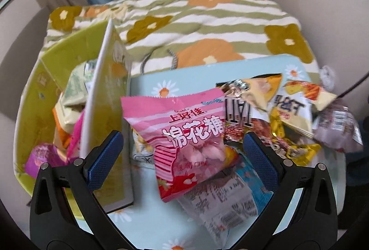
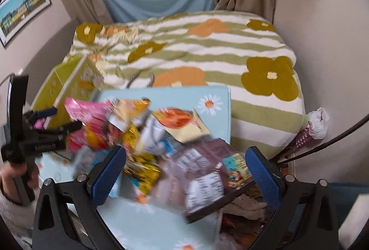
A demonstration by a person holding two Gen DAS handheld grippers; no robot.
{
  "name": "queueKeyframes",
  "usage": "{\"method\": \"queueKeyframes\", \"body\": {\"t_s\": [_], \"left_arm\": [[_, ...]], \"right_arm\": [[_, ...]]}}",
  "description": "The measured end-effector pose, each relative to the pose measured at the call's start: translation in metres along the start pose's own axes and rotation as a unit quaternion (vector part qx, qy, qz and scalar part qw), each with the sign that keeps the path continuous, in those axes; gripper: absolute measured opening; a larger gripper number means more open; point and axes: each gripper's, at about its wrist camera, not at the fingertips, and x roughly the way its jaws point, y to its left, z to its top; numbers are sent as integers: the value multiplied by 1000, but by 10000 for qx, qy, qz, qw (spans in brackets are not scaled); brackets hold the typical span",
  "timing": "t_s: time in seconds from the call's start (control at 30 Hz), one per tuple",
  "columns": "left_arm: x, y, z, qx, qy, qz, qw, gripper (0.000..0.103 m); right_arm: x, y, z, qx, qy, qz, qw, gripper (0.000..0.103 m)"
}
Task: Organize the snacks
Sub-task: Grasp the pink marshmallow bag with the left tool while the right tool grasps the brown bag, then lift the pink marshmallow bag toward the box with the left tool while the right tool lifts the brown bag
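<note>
Flowered bedspread (image 1: 207, 19) behind; pale-blue daisy desk (image 1: 147, 222) heaped with crinkled snack packets. Pink marshmallow bag (image 1: 186, 141) glossy, between gaping left tongs (image 1: 183, 153). Right tongs (image 2: 185, 171) apart, empty.

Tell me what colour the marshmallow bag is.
Pink with white stripes, the marshmallow bag shows best in the left wrist view.

In the right wrist view the snack pile (image 2: 161, 146) is smeared by motion blur, so its labels cannot be read, and the brown packet (image 2: 203, 171) at about 5 o'clock of the pile shows only a vague white panel. The left gripper (image 2: 62, 118), at 9 o'clock, is small and blurred; its jaws seem parted. In the left wrist view the green box (image 1: 43, 79) hides its contents behind a white flap (image 1: 96, 93), and the pink marshmallow bag (image 1: 184, 134) covers the packets under it.
</note>
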Motion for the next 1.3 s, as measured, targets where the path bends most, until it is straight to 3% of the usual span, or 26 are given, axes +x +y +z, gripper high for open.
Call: {"method": "queueKeyframes", "body": {"t_s": [0.3,0.4,0.7,1.03,1.17,1.3], "left_arm": [[41,-5,-6,-191,303,313,9989,102],[50,-3,-10,-320,449,208,9983,89],[44,-8,-16,-184,449,191,9986,81],[30,-7,-21,-267,415,108,9987,79],[23,-5,-22,-268,363,95,9989,79],[14,-2,-23,-284,299,77,9991,79]], "right_arm": [[41,-20,-9,-753,547,191,9955,103],[52,-24,-11,-850,653,250,9939,103],[76,-24,-18,-1061,967,425,9887,103],[93,-21,-17,-1191,1184,692,9834,103],[95,-18,-20,-1219,1271,754,9815,86],[91,-15,-22,-1220,1244,746,9819,77]]}}
